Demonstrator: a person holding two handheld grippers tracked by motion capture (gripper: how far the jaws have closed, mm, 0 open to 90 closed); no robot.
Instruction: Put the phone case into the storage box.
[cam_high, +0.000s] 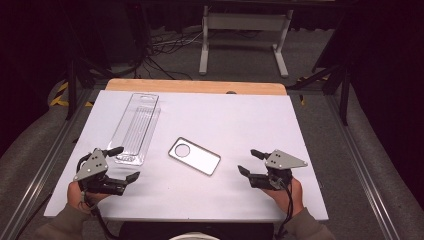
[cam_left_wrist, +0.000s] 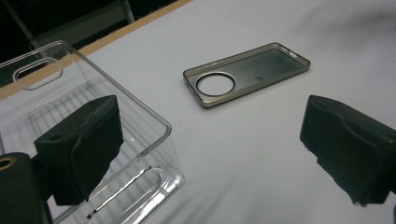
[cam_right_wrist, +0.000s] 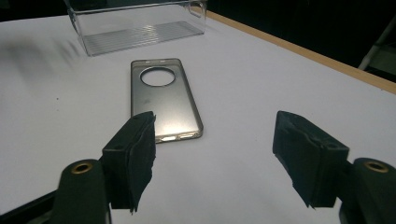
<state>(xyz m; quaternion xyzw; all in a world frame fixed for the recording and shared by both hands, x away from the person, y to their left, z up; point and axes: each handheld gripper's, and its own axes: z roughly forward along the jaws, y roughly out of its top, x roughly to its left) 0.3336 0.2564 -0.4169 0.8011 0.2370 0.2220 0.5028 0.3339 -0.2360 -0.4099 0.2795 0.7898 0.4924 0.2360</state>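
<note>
Right now both grippers are hovering over the near part of the white table top (cam_high: 240, 120), each with its jaws spread and nothing between them. The left gripper (cam_high: 124, 164) is sitting at the near left, just beside the near end of the clear plastic package (cam_high: 136, 127); in the left gripper view one of its black pads (cam_left_wrist: 81, 149) is showing in front of that package's corner wall, though whether it is touching the plastic cannot be told. The right gripper (cam_high: 251, 162) is waiting at the near right, released and pointing toward the middle of the table.

Between the two, the phone case (cam_high: 194, 155) is lying flat on the white surface, open side up, its round camera opening toward the package. It is lying clear of both grippers and near, but apart from, the package. In the right gripper view the case (cam_right_wrist: 161, 100) is lying straight ahead of the jaws, with the package (cam_right_wrist: 135, 21) beyond it. In the left gripper view the case (cam_left_wrist: 247, 72) is lying ahead and to the side, bare table stretching between.

Nothing is standing between either gripper and the case. Beyond the table's wooden far edge (cam_high: 195, 86), a white metal stand (cam_high: 245, 37) and loose cables (cam_high: 165, 47) are resting on the grey floor.
</note>
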